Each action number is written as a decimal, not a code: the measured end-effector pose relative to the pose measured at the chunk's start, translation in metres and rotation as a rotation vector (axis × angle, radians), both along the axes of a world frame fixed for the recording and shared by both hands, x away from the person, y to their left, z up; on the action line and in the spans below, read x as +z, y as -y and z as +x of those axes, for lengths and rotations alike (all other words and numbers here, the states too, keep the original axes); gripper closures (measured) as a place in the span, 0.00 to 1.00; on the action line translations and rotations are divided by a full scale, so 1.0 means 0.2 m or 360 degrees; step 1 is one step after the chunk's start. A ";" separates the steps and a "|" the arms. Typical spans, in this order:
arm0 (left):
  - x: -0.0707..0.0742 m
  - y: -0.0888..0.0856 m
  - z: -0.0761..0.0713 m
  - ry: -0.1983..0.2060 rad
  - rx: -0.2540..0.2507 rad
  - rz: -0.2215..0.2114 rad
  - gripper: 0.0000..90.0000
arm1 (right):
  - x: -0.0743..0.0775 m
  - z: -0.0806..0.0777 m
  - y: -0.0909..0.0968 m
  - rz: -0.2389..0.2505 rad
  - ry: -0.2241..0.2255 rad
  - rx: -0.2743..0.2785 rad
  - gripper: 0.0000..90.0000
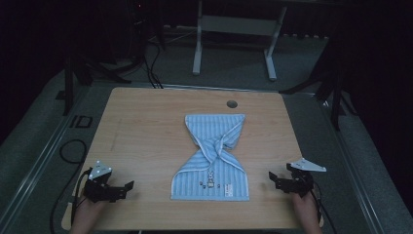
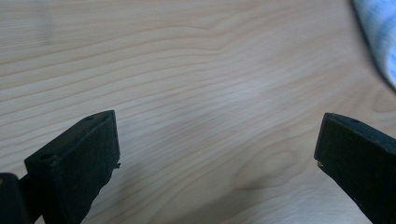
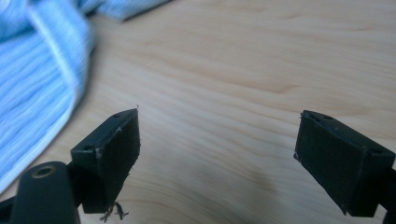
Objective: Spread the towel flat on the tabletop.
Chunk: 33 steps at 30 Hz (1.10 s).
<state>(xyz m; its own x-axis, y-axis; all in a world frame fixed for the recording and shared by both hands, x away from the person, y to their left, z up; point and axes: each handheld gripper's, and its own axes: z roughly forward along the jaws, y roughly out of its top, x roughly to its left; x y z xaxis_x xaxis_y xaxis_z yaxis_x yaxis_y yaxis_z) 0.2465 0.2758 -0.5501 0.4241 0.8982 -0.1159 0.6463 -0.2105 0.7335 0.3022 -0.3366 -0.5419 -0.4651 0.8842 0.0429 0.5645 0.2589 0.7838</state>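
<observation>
1. Counter (image 1: 146, 131): light wood-grain top with a round cable hole (image 1: 232, 104) near its far edge; the high view takes in the whole top.
2. Towel (image 1: 214, 156): blue-and-white striped cloth lying in the middle of the counter, twisted at its waist so that it fans out wide at the far end and at the near end. The near end carries a small dark print and a label strip. The twist and the print appear in the high view.
3. Left hand-held gripper (image 1: 127, 187): resting at the near left of the counter, well apart from the towel, pointing toward it, with a grey three-cornered plate on top. Jaws spread wide, nothing between them. In the left gripper view (image 2: 217, 140) bare wood lies between the jaws, and a blurred edge of the towel (image 2: 380, 37) shows at the upper right corner.
4. Right hand-held gripper (image 1: 275, 179): at the near right of the counter, near the towel's lower right corner but not touching it. Jaws spread wide, empty. The right gripper view (image 3: 217, 140) shows the towel (image 3: 32, 93) close at the left, stripes and pale hem readable.
5. Floor: dark grey carpet around the counter, with a white desk frame (image 1: 234, 29) beyond it, seen from the high view.
</observation>
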 end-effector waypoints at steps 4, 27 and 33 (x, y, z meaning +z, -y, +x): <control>0.05 0.11 0.04 -0.0045 -0.0081 0.0083 0.00 | 0.01 0.05 -0.07 -0.0053 -0.0060 0.0134 0.15; 0.20 0.67 0.27 -0.0093 -0.0455 0.0098 0.14 | 0.15 0.20 -0.49 -0.0197 -0.0149 0.0625 0.58; 0.26 0.79 0.33 -0.0062 -0.0580 0.0130 0.26 | 0.18 0.26 -0.61 -0.0263 -0.0158 0.0716 0.67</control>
